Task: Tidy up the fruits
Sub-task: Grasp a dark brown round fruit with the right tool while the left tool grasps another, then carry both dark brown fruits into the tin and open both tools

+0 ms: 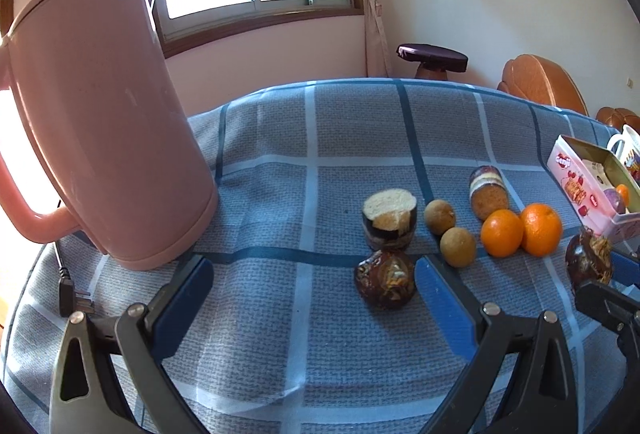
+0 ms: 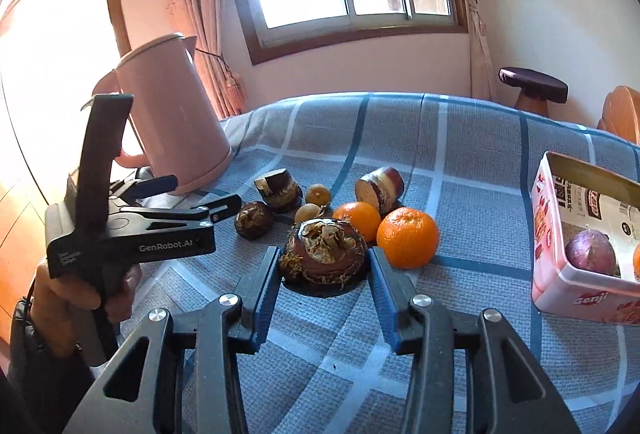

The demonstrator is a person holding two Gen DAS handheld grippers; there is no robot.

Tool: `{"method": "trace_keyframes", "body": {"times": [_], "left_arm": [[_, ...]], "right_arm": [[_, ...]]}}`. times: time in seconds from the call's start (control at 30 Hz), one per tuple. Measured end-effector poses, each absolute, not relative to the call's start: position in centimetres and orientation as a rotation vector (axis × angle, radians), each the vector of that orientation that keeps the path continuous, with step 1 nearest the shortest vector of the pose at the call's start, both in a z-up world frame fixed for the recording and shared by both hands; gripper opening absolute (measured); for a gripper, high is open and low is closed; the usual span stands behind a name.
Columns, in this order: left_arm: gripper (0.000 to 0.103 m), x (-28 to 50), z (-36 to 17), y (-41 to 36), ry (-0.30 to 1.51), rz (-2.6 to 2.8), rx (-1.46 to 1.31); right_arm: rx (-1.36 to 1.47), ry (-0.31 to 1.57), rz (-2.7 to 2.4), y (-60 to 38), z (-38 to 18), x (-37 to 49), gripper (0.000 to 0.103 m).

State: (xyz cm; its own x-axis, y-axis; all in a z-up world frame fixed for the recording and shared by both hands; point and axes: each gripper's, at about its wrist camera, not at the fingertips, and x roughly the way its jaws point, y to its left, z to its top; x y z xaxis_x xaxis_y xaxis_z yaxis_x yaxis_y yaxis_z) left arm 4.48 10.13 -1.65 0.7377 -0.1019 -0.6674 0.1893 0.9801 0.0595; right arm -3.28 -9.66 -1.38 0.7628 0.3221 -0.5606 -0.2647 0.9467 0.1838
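Right gripper point(image 2: 324, 270): black arms with blue ribbed pads, clamped on a dark brown corm point(image 2: 323, 252), one pad on each flank at its widest girth. The corm is a squat dome with a papery, flaking crown and dry rootlets at its base. It looks firm and of middling weight, and the rough skin should give the pads good friction. The crown scales would likely crumble if pinched, so the side hold suits it. It sits near the middle of the table, toward the front edge; whether it has left the cloth cannot be told.

Left gripper point(image 1: 314, 298): same build, jaws wide apart, nothing between them. A second corm point(image 1: 385, 284) lies just beyond its right pad.

Oranges point(image 1: 520, 230): two, touching, with glossy pebbled peel, firm, round and apt to roll.

Small tan fruits point(image 1: 448, 230): two, matte, spherical and light.

Cut cylindrical pieces point(image 1: 389, 224): two, dark-skinned with pale flesh; kind uncertain.

Pink tin point(image 2: 584, 246): open, at the table's right edge, holding a purple round item and something orange; judged the destination.

Tablecloth point(image 1: 280, 334): blue-grey woven check, coarse and grippy.

Pink kettle point(image 1: 108, 122): smooth plastic, near the left edge.
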Motion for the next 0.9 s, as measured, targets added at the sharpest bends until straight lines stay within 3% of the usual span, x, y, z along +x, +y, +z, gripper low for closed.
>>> {"method": "trace_keyframes", "body": {"times": [0.33,0.53,0.6,0.77,0.9], "left_arm": [[0.103,4.7,-2.2,9.7,0.748,-0.241,0.094],[0.091,6.7,-3.3,8.5,0.815,-0.266,0.091],[0.083,7.7,-3.9,8.3,0.853,-0.262,0.075],[0.073,8.3,-4.6,7.2,0.896,-0.232,0.131],[0.043,7.7,-4.3,6.2,0.873,-0.259,0.172]], "right_arm": [[0.084,0.621,0.198,-11.3,-0.9,-2.9,0.046],[0.138,0.628,0.198,-12.2,-0.8,-2.8,0.046],[0.148,0.633,0.197,-12.4,-0.8,-2.8,0.046],[0.159,0.652,0.204,-12.3,-1.2,-2.6,0.046],[0.177,0.645,0.221,-12.4,-1.2,-2.7,0.046]]}}
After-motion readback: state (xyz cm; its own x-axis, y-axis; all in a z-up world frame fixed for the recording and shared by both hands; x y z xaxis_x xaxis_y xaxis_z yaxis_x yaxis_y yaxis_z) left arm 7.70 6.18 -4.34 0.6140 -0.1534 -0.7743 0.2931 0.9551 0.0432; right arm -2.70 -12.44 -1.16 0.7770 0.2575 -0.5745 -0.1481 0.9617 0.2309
